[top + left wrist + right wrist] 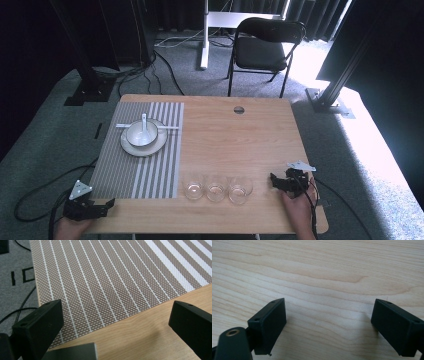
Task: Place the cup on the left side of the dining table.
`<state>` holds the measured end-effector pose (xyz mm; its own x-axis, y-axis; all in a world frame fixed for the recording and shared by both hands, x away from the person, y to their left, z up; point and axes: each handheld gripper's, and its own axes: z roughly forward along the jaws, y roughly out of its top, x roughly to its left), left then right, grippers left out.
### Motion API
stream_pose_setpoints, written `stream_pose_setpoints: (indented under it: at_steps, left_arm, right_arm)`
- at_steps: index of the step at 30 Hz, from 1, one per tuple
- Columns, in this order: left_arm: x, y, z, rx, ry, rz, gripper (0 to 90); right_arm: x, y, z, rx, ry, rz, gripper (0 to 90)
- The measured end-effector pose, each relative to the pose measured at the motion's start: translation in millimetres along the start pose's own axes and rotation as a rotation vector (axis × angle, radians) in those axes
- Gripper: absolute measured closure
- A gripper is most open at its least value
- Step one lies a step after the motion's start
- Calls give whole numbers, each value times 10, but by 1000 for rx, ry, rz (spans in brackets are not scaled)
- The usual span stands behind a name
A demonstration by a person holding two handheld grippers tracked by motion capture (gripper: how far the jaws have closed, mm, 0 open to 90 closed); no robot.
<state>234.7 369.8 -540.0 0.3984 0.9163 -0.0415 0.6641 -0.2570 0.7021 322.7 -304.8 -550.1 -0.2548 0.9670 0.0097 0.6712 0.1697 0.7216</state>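
- The left gripper [102, 205], a black two-jaw tool with a grey three-cornered plate on top, sits at the lower left of the high view, at the table's near-left corner; its jaws stand wide apart with nothing between them.
- In the left gripper view those jaws frame the near edge of the brown woven placemat with white stripes [105, 285], which lies flat on the light wooden table [150, 335]; the jaws touch neither.
- The right gripper [274, 180], black with the same grey plate, is at the lower right of the high view, held by a hand [300, 210], its jaws spread apart and empty.
- The right gripper view shows bare wood grain between its jaws.
- Three clear drinking glasses [216, 189] stand in a row near the table's front edge, lower centre of the high view, just left of the right gripper and apart from it.
- The high view alone shows a white bowl with a white spoon [141, 133] on a white plate [131, 146], upper left on the placemat.
- A black folding chair [262, 50] stands beyond the table, top centre.
- On the grey carpet at the left edge of the left gripper view are black marks [23, 277]; I cannot read them as writing.
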Motion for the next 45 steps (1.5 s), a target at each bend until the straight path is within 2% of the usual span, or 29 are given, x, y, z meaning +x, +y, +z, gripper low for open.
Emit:
stream_pose_setpoints:
  at_steps: [3, 5, 6, 10, 18, 24, 34, 37, 42, 45]
  left_arm:
    - [-18, 9, -2, -15, -21, 14, 2]
    - [-26, 11, 13, -8, -31, 16, 2]
    - [-31, 6, 17, -9, -23, 26, 2]
    - [-48, 7, 27, -6, -50, 39, 2]
    - [-156, 63, 88, 7, -82, 76, 2]
    - [-205, 90, 96, -6, -120, 96, 3]
    - [-347, 170, 119, -7, -155, 140, 3]
    - [-391, 201, 132, -7, -157, 149, 3]
    - [-435, 239, 143, -12, -185, 137, 3]
    - [-467, 264, 134, -22, -197, 147, 3]
  right_arm:
    - [0, 0, 0, 0, 0, 0, 123]
    - [0, 0, 0, 0, 0, 0, 122]
    - [0, 0, 0, 0, 0, 0, 122]
    - [0, 0, 0, 0, 0, 0, 122]
    - [0, 0, 0, 0, 0, 0, 122]
    - [0, 0, 0, 0, 0, 0, 123]
    - [0, 0, 0, 0, 0, 0, 122]
    - [0, 0, 0, 0, 0, 0, 122]
    - [1, 0, 0, 0, 0, 0, 122]
    - [0, 0, 0, 0, 0, 0, 122]
